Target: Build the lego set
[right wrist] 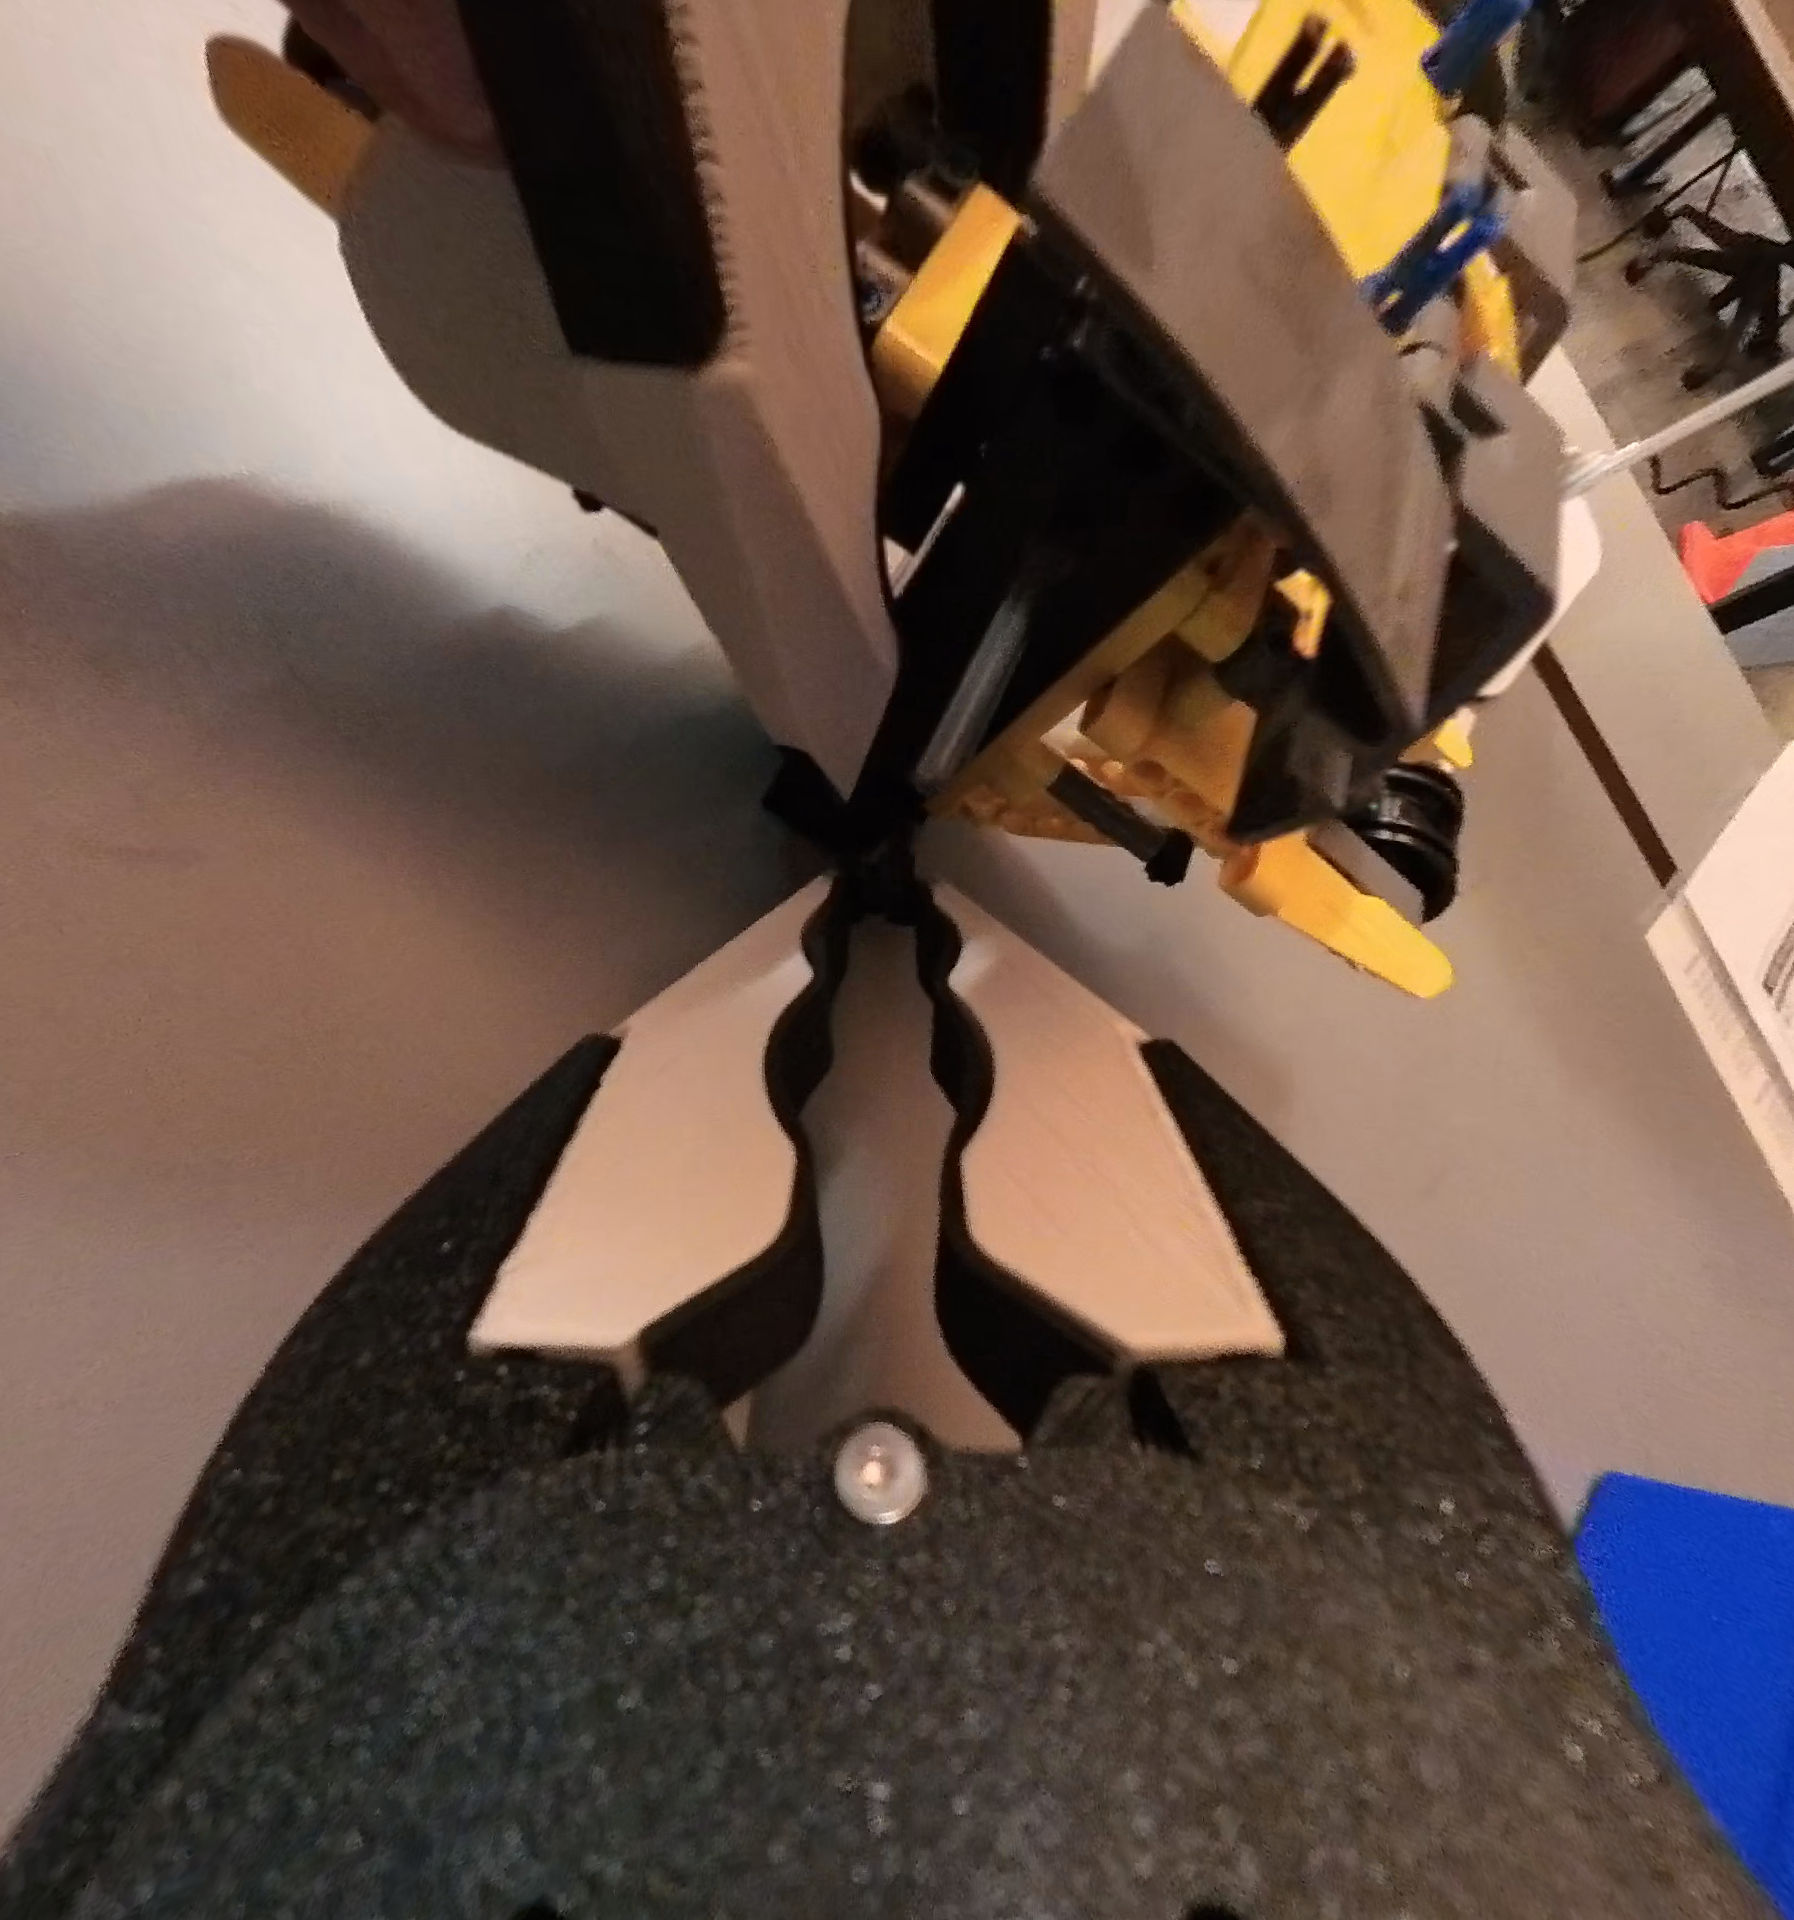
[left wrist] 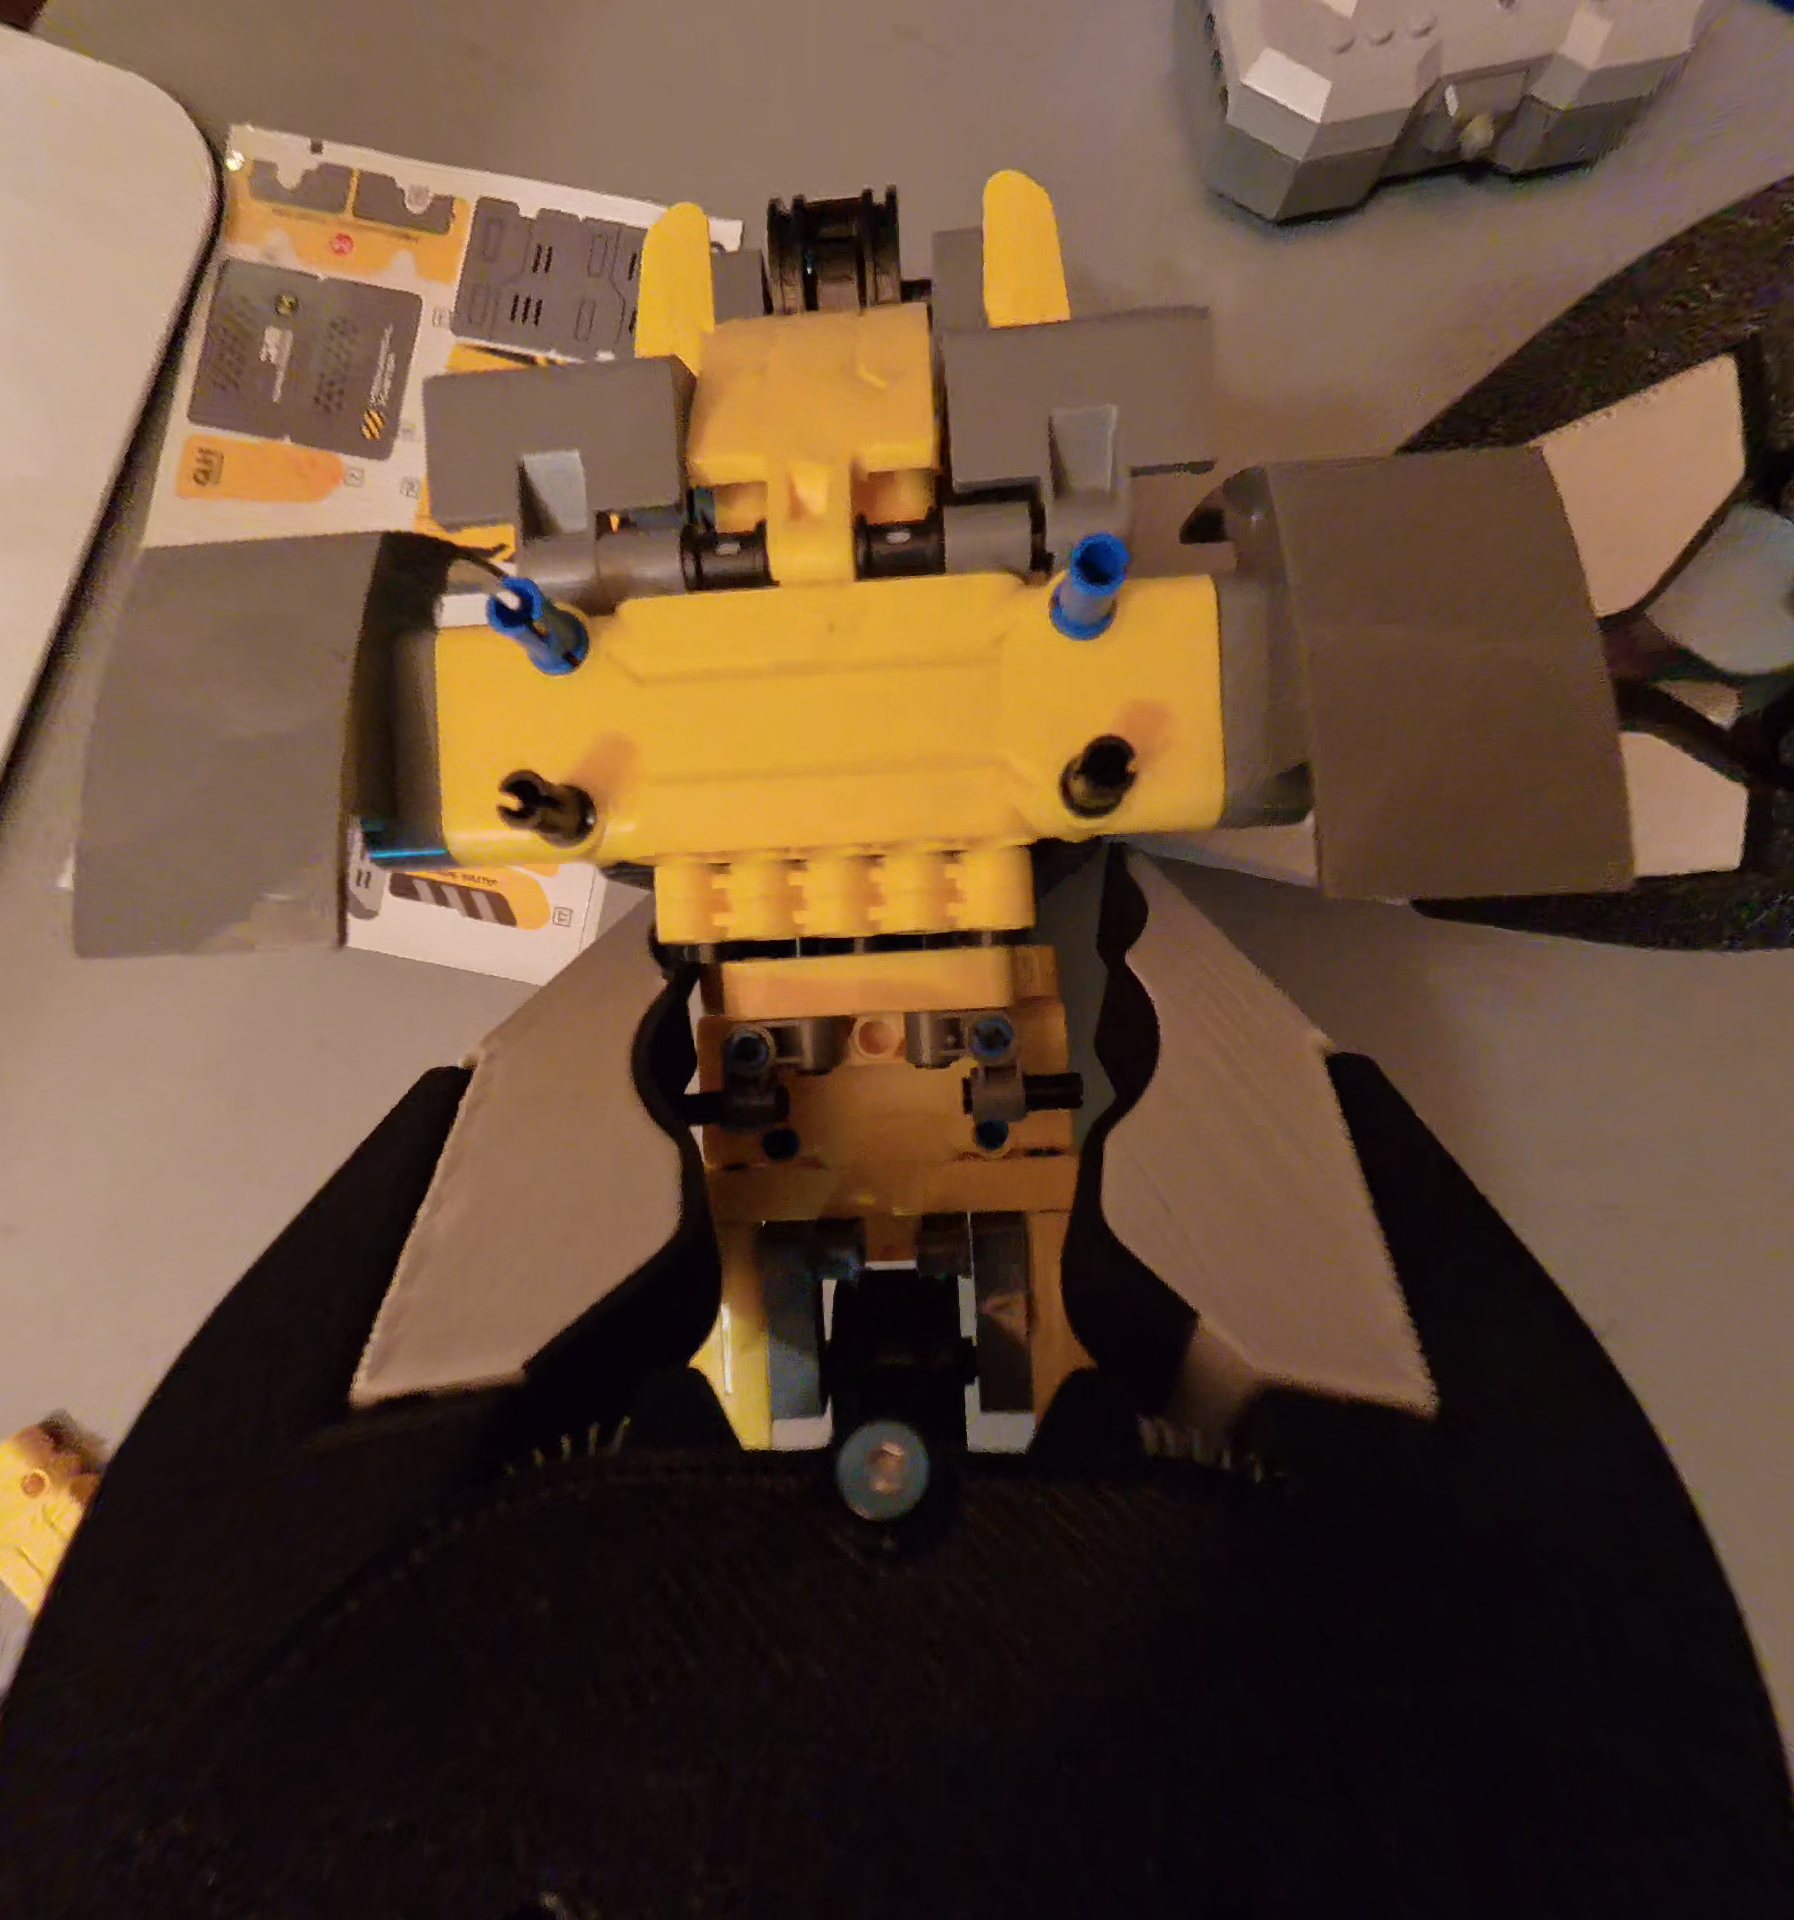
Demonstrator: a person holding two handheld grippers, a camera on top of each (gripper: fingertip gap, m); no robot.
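A yellow brick-built model (left wrist: 820, 707) has grey curved side panels (left wrist: 1444, 665), two blue pins (left wrist: 1085, 582) and black pins. My left gripper (left wrist: 877, 935) is shut on the model's narrow yellow lower section and holds it above the grey table (left wrist: 1495, 1143). My right gripper (right wrist: 880, 904) is pinched on a small black pin (right wrist: 851, 831) at the model's underside edge (right wrist: 1163, 727). The left gripper's fingers (right wrist: 768, 364) show at the top of the right wrist view. The right gripper's fingers (left wrist: 1651, 499) show behind the right side panel in the left wrist view.
A sticker sheet (left wrist: 332, 343) lies on the table under the model. A grey brick-built block (left wrist: 1412, 94) stands at the far right and a white tray (left wrist: 41, 364) at the left. Loose yellow pieces (left wrist: 20, 1507) lie near left. A printed sheet (right wrist: 1786, 987) and a blue object (right wrist: 1724, 1662) are at the right. One gripper's finger ends stand about 5 cm off the other's.
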